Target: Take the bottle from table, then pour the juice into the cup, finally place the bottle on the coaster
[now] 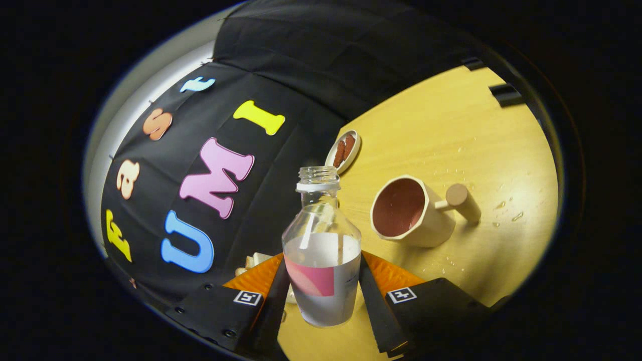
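Bottle (321, 250), uncapped, part-filled, is clamped between both fingers of gripper (321, 296), narrowly open. Cup (409, 210) lies beyond bottle, rightward; coaster (343, 150) farther behind. Tilt is judged begun; neck should be brought over cup mouth, then tipped slowly.

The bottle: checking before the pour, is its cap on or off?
Off: the bottle, between the hand-held gripper's fingers, shows a bare threaded neck.

Pale wooden table (451, 125), cup (411, 213), coaster (343, 150), scattered droplets (506, 210)
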A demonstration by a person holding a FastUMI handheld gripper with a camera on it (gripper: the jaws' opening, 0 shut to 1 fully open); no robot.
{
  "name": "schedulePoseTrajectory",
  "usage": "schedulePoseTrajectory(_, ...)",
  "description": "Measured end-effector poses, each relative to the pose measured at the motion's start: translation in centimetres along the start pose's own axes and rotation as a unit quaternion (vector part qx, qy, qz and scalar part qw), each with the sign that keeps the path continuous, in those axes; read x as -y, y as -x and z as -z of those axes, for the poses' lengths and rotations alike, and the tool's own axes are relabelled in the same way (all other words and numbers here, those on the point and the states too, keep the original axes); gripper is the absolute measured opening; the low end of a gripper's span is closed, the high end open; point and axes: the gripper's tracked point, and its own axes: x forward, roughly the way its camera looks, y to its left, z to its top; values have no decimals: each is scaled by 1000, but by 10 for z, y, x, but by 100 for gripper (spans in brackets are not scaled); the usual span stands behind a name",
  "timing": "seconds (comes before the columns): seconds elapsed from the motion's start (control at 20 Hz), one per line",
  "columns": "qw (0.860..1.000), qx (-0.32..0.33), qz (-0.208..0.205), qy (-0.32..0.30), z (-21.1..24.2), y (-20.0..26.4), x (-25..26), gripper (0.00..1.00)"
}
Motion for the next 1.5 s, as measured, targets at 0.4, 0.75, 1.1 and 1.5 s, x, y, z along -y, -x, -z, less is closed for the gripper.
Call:
schedulePoseTrajectory(0.4, 963, 81, 5, 258, -15, 9, -64, 76)
schedulePoseTrajectory(0.75, 869, 183, -33, 459, -15, -9, -161, 76)
schedulePoseTrajectory(1.1, 855, 217, -31, 470, 14, -91, -170, 76)
schedulePoseTrajectory(1.5, 859, 189, 8, 476, 42, -162, -113, 76)
